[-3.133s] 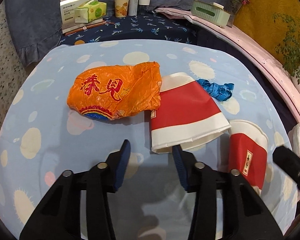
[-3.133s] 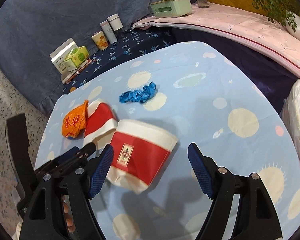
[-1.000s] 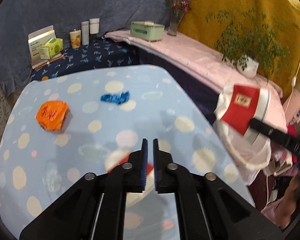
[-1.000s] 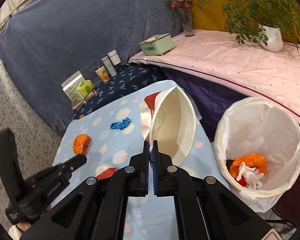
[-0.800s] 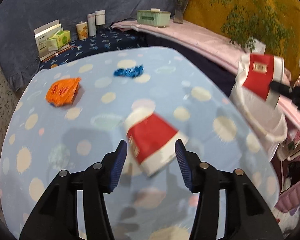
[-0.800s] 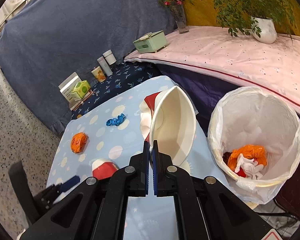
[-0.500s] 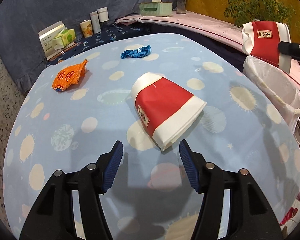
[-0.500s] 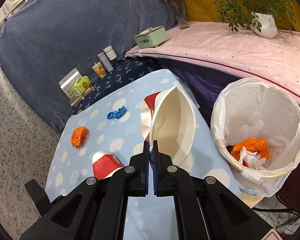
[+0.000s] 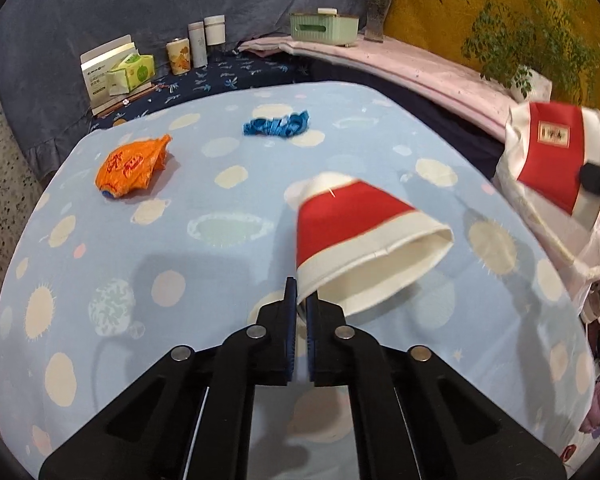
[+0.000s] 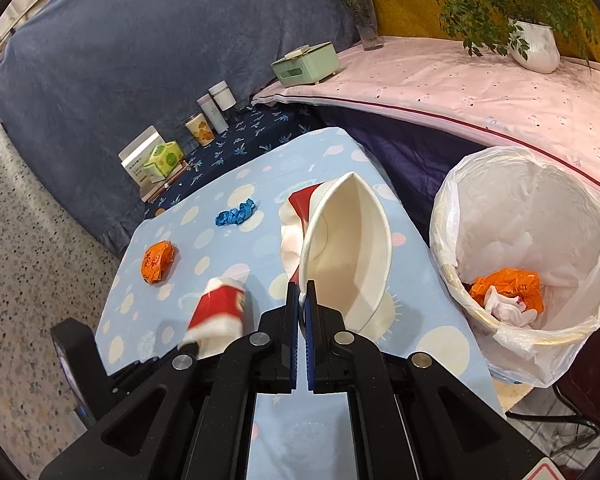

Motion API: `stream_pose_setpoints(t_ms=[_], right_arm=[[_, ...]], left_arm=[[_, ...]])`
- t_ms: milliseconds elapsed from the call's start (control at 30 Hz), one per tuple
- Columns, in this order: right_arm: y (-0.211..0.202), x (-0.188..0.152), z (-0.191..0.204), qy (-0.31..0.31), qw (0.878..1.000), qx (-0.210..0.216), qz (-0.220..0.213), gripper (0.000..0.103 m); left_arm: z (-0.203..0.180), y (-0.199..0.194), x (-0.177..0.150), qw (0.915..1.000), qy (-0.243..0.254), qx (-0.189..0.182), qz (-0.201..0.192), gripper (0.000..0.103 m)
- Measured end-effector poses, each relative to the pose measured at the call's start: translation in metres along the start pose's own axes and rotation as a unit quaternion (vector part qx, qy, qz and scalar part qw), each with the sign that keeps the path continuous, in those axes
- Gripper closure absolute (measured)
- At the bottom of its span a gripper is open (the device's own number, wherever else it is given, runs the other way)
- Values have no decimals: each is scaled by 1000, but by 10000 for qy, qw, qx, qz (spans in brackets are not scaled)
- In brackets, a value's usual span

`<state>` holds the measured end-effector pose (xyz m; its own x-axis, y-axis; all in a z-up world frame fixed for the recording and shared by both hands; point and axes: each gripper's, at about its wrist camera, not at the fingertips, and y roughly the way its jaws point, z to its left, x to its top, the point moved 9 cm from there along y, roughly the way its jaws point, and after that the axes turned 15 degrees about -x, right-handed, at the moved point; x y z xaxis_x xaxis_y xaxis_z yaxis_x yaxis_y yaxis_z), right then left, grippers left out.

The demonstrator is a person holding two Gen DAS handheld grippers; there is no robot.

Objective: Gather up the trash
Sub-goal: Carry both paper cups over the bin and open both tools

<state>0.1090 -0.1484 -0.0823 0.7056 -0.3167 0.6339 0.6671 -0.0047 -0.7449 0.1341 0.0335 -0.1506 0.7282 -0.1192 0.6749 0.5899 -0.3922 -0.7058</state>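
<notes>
On the pale blue spotted tablecloth [image 9: 112, 264], the left gripper [image 9: 299, 304] has its jaws pinched shut on the rim of a red-and-white paper bowl [image 9: 360, 232], which looks lifted at its open end and tilted on its side; over to the right, the right gripper [image 10: 302, 300] is likewise clamped on the rim of a second red-and-white paper bowl [image 10: 348, 248], held near the round bin lined with a white plastic bag [image 10: 532, 216]; that bin already holds an orange wrapper and crumpled white paper; a crumpled orange plastic wrapper [image 9: 134, 166] and a scrunched blue scrap [image 9: 276, 126] lie on the cloth, well apart from both grippers

Judging from this, the step in hand is carrying both bowls to the bin; the grips are thin, on one edge only, so each bowl can swing or slip if jerked; a steady lift, clearing the cloth before travelling sideways, would suit; the right bowl should be brought over the bin's mouth before the jaws part, since the bag's rim is floppy and a bowl dropped on it may tip outward; the left bowl is better released after the right gripper has cleared the opening
</notes>
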Motion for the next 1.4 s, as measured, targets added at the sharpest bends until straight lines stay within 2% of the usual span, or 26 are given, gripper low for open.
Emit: stream_pose_setpoints(t_ms=[300, 600, 800, 1100, 1400], right_arm=[[-7, 10, -9, 92, 9998, -57, -140, 100], [-21, 31, -39, 309, 9986, -187, -395, 100], [-32, 42, -72, 532, 9963, -362, -568, 100], [-36, 45, -134, 1000, 9907, -660, -638, 100], [-34, 45, -179, 1342, 9854, -837, -631, 100]], left_arm=[[-37, -15, 54, 9987, 78, -351, -363, 100], [-103, -12, 90, 9954, 462, -693, -473, 99], [-143, -2, 100, 9928, 700, -871, -439, 100], [-205, 26, 100, 9875, 995, -1207, -182, 99], [-242, 56, 92, 9836, 1090, -1428, 133, 99]])
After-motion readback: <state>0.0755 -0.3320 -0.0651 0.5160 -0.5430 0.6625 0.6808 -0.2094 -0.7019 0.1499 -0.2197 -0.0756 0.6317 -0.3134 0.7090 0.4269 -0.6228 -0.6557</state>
